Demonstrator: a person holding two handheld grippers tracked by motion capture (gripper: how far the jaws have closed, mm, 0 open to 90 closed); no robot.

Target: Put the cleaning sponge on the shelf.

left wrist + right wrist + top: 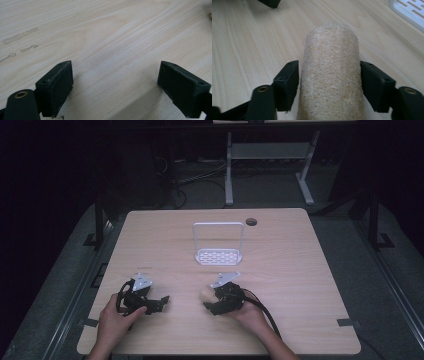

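A beige loofah roll (331,75) lies between the jaws of my right gripper (329,80), which press on both its sides; it rests low over the wooden table (300,270). From above, the loofah (206,294) shows as a pale lump at the right gripper (212,301), near the table's front middle. My left gripper (159,303) sits at the front left, held by a hand, jaws wide apart over bare wood with nothing between them (115,87). A white rack (218,245) with a slotted base stands behind, mid-table.
A round cable hole (251,222) sits near the table's far edge. A corner of the white rack base (409,10) lies just ahead and to the right of the loofah. A black cable (265,312) trails from the right gripper toward the front edge.
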